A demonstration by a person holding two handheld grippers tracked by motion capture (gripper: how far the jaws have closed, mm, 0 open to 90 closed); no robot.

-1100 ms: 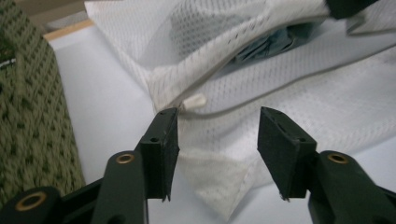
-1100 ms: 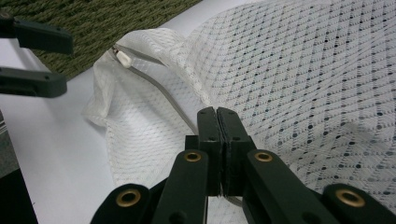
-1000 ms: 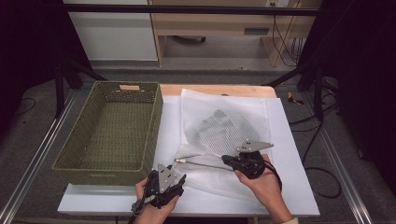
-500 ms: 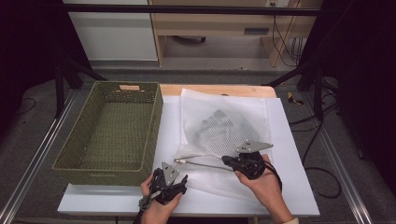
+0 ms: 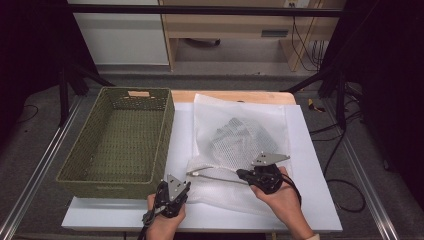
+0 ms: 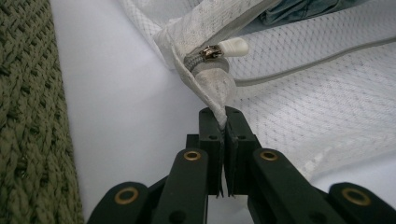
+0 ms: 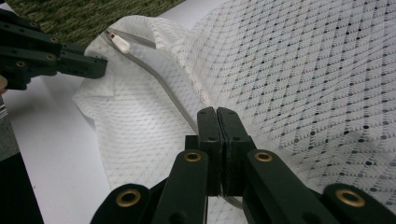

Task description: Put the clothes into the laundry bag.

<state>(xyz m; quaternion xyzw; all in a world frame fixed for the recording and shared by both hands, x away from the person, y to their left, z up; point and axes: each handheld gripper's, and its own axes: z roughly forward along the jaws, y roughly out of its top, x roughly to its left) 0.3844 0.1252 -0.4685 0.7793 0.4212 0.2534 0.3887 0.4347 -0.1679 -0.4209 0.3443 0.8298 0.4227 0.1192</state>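
A white mesh laundry bag (image 5: pixel 260 125) with a grey garment (image 5: pixel 232 136) inside lies on the white board (image 5: pixel 306 165). My left gripper (image 5: pixel 188 182) sits at the bag's near left corner. In the left gripper view its jaws (image 6: pixel 223 122) have just been closing and now pinch the corner tab (image 6: pixel 211 84), just below the white zipper pull (image 6: pixel 232 46). My right gripper (image 5: pixel 241 173) points left, shut on the bag's zipper edge (image 7: pixel 217 116). The right gripper view also shows the left gripper (image 7: pixel 93 66) beside the zipper pull (image 7: pixel 120 43).
A green woven basket (image 5: pixel 165 135) stands to the left of the bag, close beside my left gripper, with nothing seen inside. The board's right strip (image 5: pixel 320 200) is bare. Cables lie on the floor at the right.
The left gripper's jaws have closed on the bag's corner. Both hands stay about where they were, and the bag has hardly shifted.
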